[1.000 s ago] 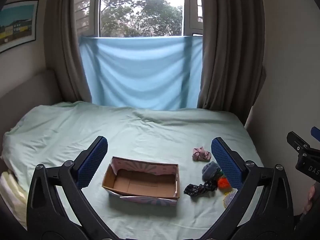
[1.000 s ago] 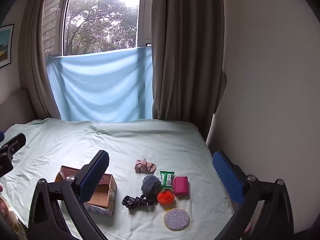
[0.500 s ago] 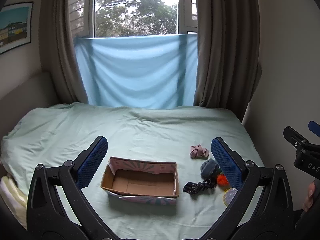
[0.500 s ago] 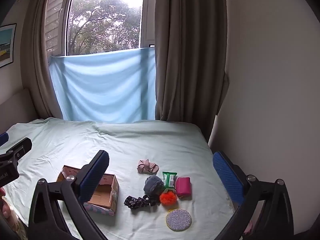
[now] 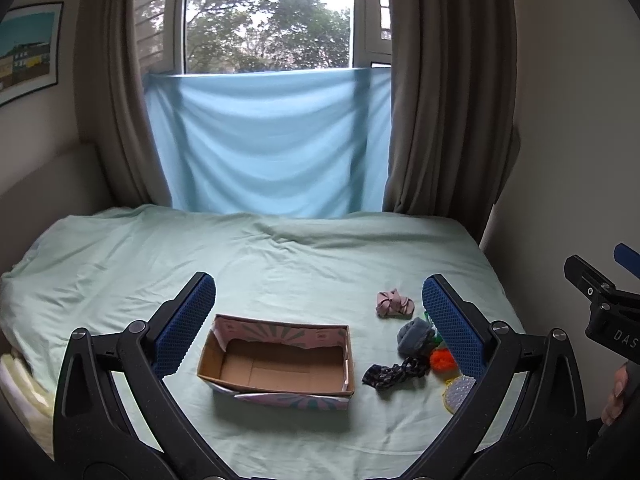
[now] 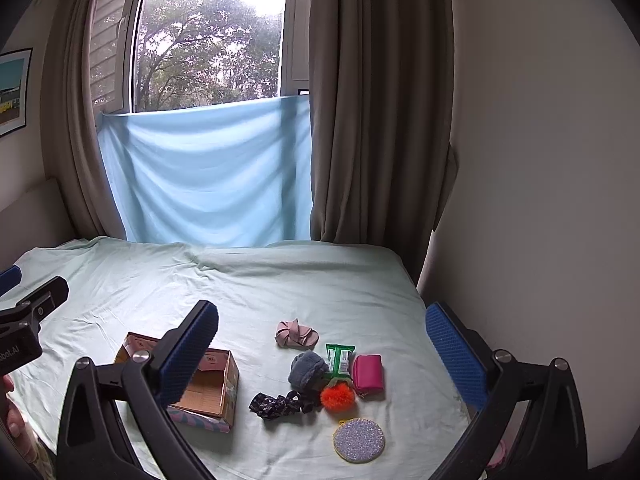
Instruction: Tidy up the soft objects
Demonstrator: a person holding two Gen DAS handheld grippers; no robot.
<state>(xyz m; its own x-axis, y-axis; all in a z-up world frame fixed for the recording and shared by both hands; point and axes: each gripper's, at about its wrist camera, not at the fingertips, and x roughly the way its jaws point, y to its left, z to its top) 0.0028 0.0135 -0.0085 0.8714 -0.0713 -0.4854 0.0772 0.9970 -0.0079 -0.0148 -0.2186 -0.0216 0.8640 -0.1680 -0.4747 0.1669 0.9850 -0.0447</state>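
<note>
Only the right wrist view shows the pink pouch (image 6: 368, 373); green packet (image 6: 339, 358).

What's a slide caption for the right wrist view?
Open right gripper above a bed with small soft items beside an empty cardboard box.

One open cardboard box (image 6: 208, 384) with a pink-and-teal patterned outside is sitting behind the right gripper's left finger, and seven small items are lying between that gripper's fingers. They are counting out as one pink knotted fabric scrunchie (image 6: 297, 334), one grey-blue fuzzy bundle (image 6: 307, 368), one dark patterned scrunchie (image 6: 280, 403), one orange fluffy pom-pom (image 6: 338, 397), one green-and-white packet (image 6: 339, 358), one magenta zip pouch (image 6: 368, 373) and one round glittery silver disc (image 6: 359, 439). Two brown curtains (image 6: 372, 100) and one pale blue cloth (image 6: 208, 176) are hanging beyond the gripper at one window (image 6: 208, 36).
</note>
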